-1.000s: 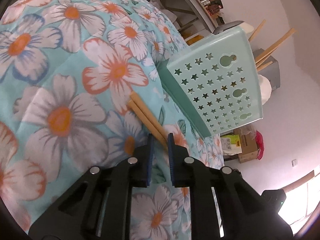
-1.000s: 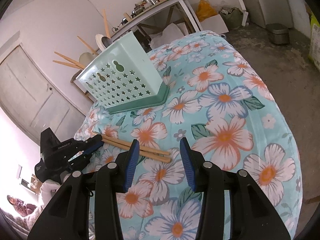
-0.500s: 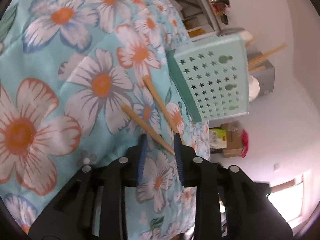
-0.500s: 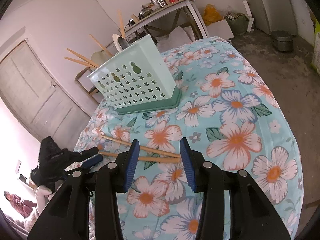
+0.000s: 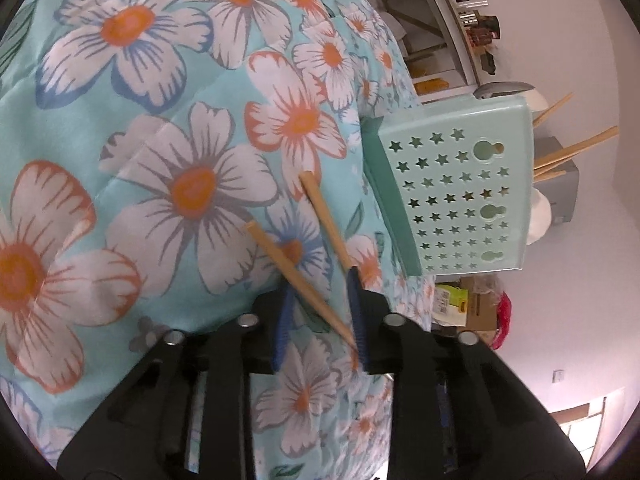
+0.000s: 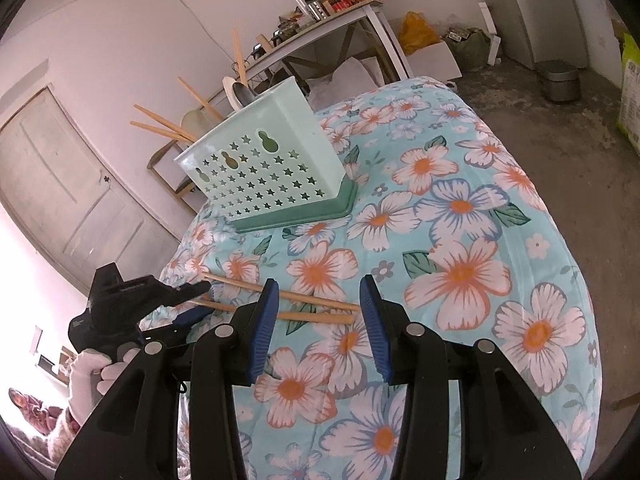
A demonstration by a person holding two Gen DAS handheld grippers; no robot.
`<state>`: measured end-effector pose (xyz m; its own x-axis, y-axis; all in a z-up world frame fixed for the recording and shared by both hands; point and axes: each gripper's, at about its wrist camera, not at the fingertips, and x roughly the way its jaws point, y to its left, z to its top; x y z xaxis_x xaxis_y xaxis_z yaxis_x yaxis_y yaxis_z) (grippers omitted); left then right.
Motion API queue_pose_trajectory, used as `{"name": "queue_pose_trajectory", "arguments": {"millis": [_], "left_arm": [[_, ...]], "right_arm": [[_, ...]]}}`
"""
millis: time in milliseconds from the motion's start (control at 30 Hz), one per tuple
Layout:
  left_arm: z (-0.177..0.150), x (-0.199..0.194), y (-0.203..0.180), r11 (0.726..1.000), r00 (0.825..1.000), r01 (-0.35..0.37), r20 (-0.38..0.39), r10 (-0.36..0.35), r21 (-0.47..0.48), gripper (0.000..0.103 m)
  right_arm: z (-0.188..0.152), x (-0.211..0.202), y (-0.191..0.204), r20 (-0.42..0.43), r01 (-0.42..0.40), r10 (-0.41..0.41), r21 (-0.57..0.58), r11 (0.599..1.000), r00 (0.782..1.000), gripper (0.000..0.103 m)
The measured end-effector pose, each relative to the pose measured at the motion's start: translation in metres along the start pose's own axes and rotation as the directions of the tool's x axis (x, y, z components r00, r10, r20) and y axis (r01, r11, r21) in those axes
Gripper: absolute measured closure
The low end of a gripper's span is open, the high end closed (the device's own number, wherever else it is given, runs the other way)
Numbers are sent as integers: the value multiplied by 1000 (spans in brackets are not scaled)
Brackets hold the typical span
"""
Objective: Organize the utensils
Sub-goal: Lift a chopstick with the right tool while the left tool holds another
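Observation:
Two wooden chopsticks point(image 5: 280, 252) lie splayed on the floral cloth. My left gripper point(image 5: 320, 304) is open around their near ends; one stick point(image 5: 326, 220) runs beside the right finger. In the right wrist view the chopsticks point(image 6: 304, 300) lie just beyond my right gripper point(image 6: 318, 312), which is open and empty above the cloth. The left gripper point(image 6: 188, 304) shows there at the sticks' left ends. The mint utensil basket point(image 6: 264, 164) with star holes stands behind and holds several chopsticks and spoons; it also shows in the left wrist view point(image 5: 452, 192).
The floral cloth point(image 6: 460, 240) covers a rounded table whose edges fall away to the right and front. A shelf table point(image 6: 340, 12) with bottles, a door point(image 6: 60, 184) and a bin point(image 6: 560, 80) stand beyond it.
My left gripper opened and let go of the chopsticks, which now lie splayed apart on the cloth. The right gripper rose and drew back a little, staying open.

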<state>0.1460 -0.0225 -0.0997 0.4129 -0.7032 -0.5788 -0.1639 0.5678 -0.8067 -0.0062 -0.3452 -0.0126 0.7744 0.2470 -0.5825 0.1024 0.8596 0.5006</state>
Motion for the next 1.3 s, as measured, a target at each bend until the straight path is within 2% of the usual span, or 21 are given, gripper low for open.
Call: {"name": "queue_pose_trajectory", "arguments": {"millis": [33, 167, 367, 533, 700, 800, 933, 1033, 1167, 1300], "left_arm": [[0, 0, 3, 1000, 1000, -2, 2, 2, 3, 89], [1, 0, 10, 999, 999, 49, 9, -49, 7, 90], [-5, -8, 5, 988, 996, 67, 50, -74, 137, 90], [-9, -24, -1, 953, 994, 37, 88, -67, 301, 87], [-12, -41, 1, 914, 991, 9, 119, -63, 405, 86], [-12, -49, 10, 906, 990, -1, 130, -59, 424, 85], [-10, -53, 19, 910, 989, 13, 128, -72, 415, 85], [-12, -53, 20, 904, 988, 12, 134, -77, 427, 85], [-14, -51, 22, 899, 987, 13, 141, -83, 437, 84], [-18, -50, 21, 886, 985, -10, 159, -73, 464, 82]], "right_arm": [[0, -1, 1, 2, 3, -3, -2, 1000, 1000, 62], [0, -5, 4, 6, 13, -13, -4, 1000, 1000, 62], [5, -8, 20, 14, 2, -1, -31, 1000, 1000, 62], [12, -2, 43, 10, -29, 30, -93, 995, 1000, 62], [26, 19, 76, -39, -95, 89, -204, 974, 995, 62], [35, 39, 100, -102, -150, 125, -301, 942, 987, 62], [35, 81, 136, -217, -181, 86, -469, 864, 972, 62], [29, 112, 154, -286, -195, 35, -554, 809, 957, 62], [25, 145, 171, -348, -227, -6, -625, 747, 938, 62], [19, 165, 184, -385, -263, -24, -672, 693, 923, 68]]}}
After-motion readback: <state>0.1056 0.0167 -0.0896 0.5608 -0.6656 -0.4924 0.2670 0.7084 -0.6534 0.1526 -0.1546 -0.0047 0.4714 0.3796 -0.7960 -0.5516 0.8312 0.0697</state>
